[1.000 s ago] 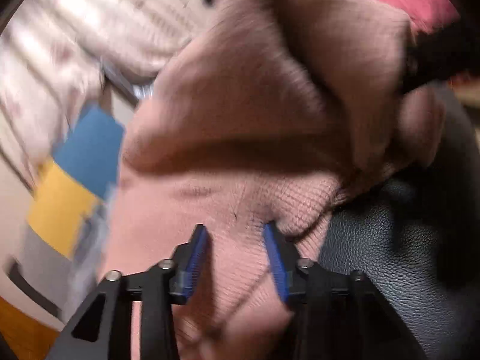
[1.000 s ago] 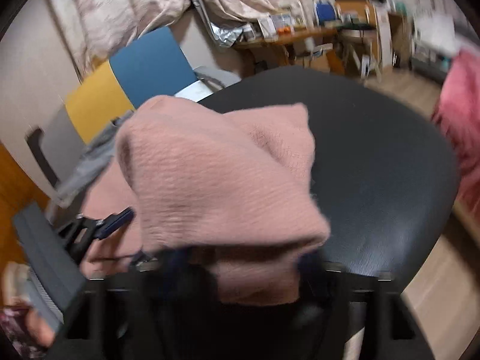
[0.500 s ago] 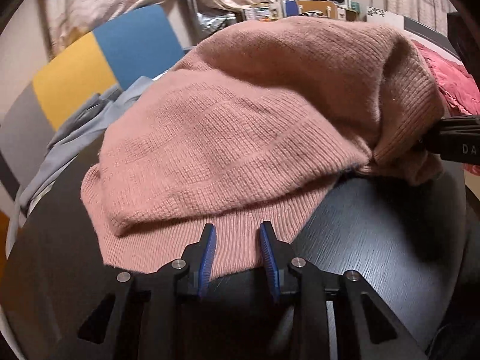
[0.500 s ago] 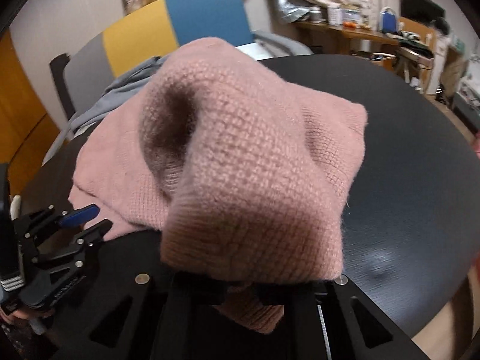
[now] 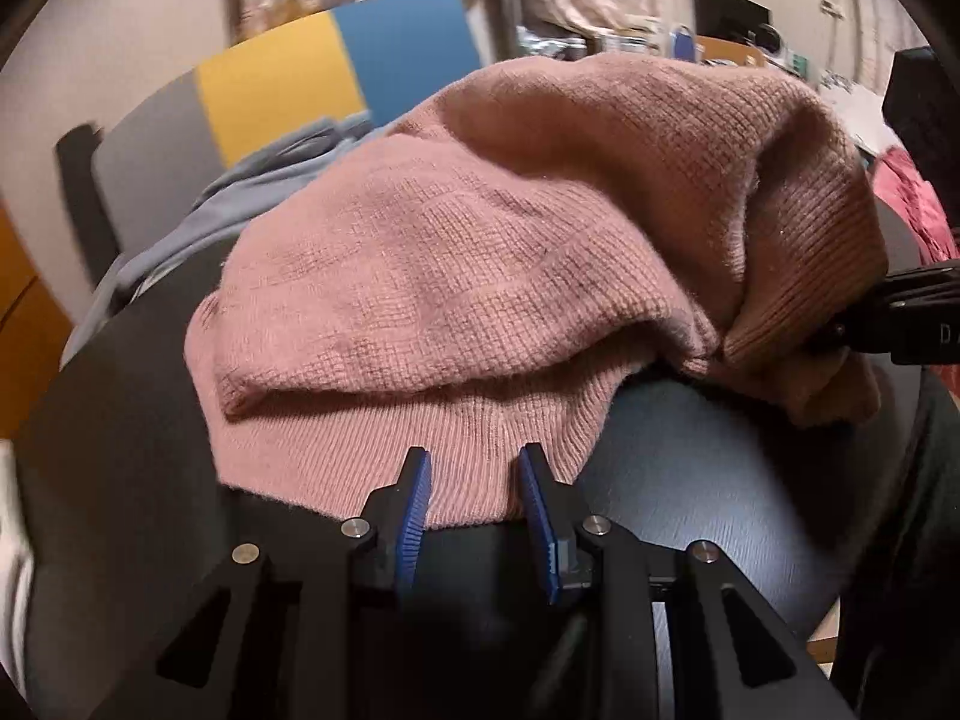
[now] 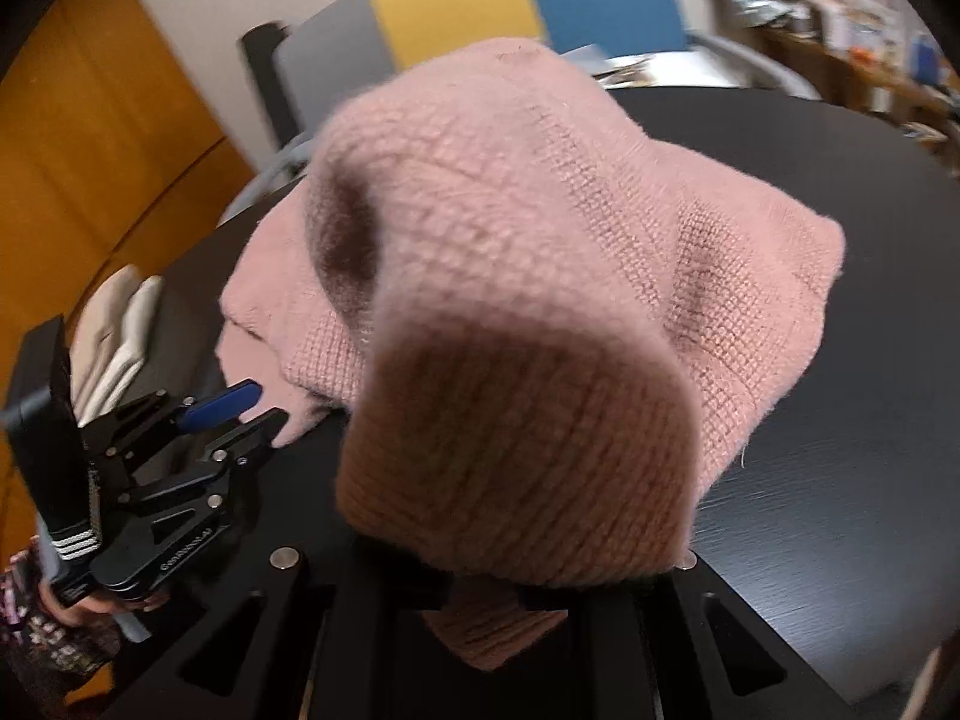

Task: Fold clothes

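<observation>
Sweater (image 5: 480,276), pink and knitted, lies in a loose heap on the round black table (image 5: 690,480), partly doubled over itself but not yet a neat fold; I judge the job about midway, with squaring and flattening still to do. A grey garment (image 5: 198,228) waits at the table's far edge, beside a chair (image 5: 336,66) with grey, yellow and blue panels, so more folding likely remains. The right gripper (image 6: 480,594) is pinched onto a ribbed edge of the sweater, lifting a fold that drapes over its jaws and hides them. The left gripper (image 5: 474,504) sits at the ribbed hem, its jaws spread, with the hem lying between them but not squeezed.
</observation>
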`<state>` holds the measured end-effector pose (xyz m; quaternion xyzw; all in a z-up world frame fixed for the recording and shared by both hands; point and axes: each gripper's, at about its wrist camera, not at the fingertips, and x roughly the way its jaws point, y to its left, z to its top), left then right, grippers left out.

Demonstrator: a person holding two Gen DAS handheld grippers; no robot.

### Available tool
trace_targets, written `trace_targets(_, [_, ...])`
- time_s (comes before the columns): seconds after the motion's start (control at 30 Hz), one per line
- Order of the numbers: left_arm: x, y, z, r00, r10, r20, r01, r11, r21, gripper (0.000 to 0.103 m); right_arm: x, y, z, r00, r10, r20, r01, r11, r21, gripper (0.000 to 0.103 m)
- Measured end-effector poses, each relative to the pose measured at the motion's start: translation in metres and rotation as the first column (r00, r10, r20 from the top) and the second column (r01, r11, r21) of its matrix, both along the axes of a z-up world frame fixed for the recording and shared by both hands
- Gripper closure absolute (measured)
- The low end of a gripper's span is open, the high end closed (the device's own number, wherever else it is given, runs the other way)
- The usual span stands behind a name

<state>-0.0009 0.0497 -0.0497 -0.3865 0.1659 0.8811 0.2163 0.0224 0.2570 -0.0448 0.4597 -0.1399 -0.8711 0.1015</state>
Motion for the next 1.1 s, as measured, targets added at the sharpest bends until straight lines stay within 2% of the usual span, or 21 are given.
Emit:
trace_targets(0.1, [0.011, -0.019, 0.004, 0.999, 0.038, 0.037, -0.039, 0.998, 0.052, 0.071, 0.008, -0.013, 0.0, 0.999, 0.051, 0.006, -0.051, 0.997, -0.052, 0.088])
trace_targets(0.17, [0.02, -0.022, 0.01, 0.999, 0.04, 0.008, -0.041, 0.999, 0.037, 0.072, 0.013, -0.012, -0.001, 0.999, 0.042, 0.006, -0.042, 0.996, -0.08, 0.088])
trace_targets(0.23, [0.032, -0.013, 0.017, 0.993, -0.002, -0.12, -0.003, 0.999, -0.044, 0.072, 0.016, -0.003, -0.003, 1.0, 0.018, 0.015, -0.016, 0.991, -0.135, 0.089])
trace_targets(0.3, [0.042, 0.003, 0.024, 0.96, -0.078, -0.27, 0.038, 0.988, -0.15, 0.068, 0.019, 0.002, -0.004, 1.0, 0.004, 0.02, -0.001, 0.986, -0.165, 0.089])
trace_targets(0.37, [0.046, 0.022, 0.023, 0.919, -0.179, -0.35, 0.097, 0.966, -0.238, 0.065, 0.022, 0.0, -0.001, 1.0, 0.007, 0.014, -0.005, 0.989, -0.146, 0.089])
trace_targets(0.47, [0.053, 0.04, 0.014, 0.897, -0.329, -0.296, 0.252, 0.93, -0.269, 0.065, 0.027, -0.003, 0.004, 1.0, 0.013, 0.005, -0.012, 0.994, -0.109, 0.089])
trace_targets(0.53, [0.047, 0.047, 0.008, 0.898, -0.376, -0.227, 0.322, 0.915, -0.244, 0.065, 0.031, -0.002, 0.006, 1.0, 0.009, 0.007, -0.008, 0.994, -0.11, 0.089])
trace_targets(0.63, [0.036, 0.05, 0.002, 0.904, -0.399, -0.152, 0.364, 0.906, -0.216, 0.065, 0.035, 0.002, 0.008, 1.0, 0.006, 0.015, -0.004, 0.992, -0.125, 0.089])
trace_targets(0.73, [0.028, 0.063, -0.007, 0.886, -0.432, -0.168, 0.376, 0.882, -0.285, 0.062, 0.041, 0.004, 0.01, 1.0, 0.005, 0.016, -0.003, 0.992, -0.13, 0.088])
trace_targets(0.8, [0.019, 0.069, -0.011, 0.895, -0.408, -0.181, 0.343, 0.889, -0.304, 0.062, 0.043, 0.004, 0.013, 1.0, 0.001, 0.013, 0.001, 0.993, -0.121, 0.088])
trace_targets(0.83, [0.021, 0.067, -0.009, 0.908, -0.385, -0.167, 0.333, 0.903, -0.27, 0.065, 0.045, 0.003, 0.016, 1.0, -0.001, 0.002, 0.001, 0.996, -0.094, 0.088])
trace_targets(0.87, [0.018, 0.064, -0.004, 0.929, -0.344, -0.139, 0.316, 0.93, -0.186, 0.073, 0.046, 0.001, 0.02, 1.0, -0.001, -0.012, 0.0, 0.998, -0.06, 0.088])
trace_targets(0.9, [0.009, 0.062, 0.003, 0.95, -0.296, -0.104, 0.288, 0.954, -0.088, 0.077, 0.051, -0.004, 0.028, 0.999, -0.008, -0.043, 0.008, 1.0, 0.019, 0.088])
trace_targets(0.93, [0.006, 0.06, 0.009, 0.963, -0.256, -0.077, 0.256, 0.967, -0.011, 0.086, 0.052, -0.005, 0.033, 0.998, -0.009, -0.062, 0.013, 0.998, 0.057, 0.089])
trace_targets(0.97, [0.005, 0.056, 0.019, 0.975, -0.209, -0.07, 0.213, 0.975, 0.069, 0.092, 0.056, -0.006, 0.042, 0.995, -0.006, -0.097, 0.015, 0.996, 0.089, 0.09])
trace_targets(1.0, [0.004, 0.052, 0.028, 0.982, -0.172, -0.081, 0.181, 0.976, 0.123, 0.094, 0.06, -0.004, 0.053, 0.99, -0.008, -0.139, 0.023, 0.994, 0.105, 0.09])
trace_targets(1.1, [0.015, 0.043, 0.066, 0.977, -0.106, -0.183, 0.147, 0.963, 0.228, 0.098, 0.075, 0.006, 0.094, 0.959, -0.043, -0.282, 0.09, 0.984, 0.156, 0.091])
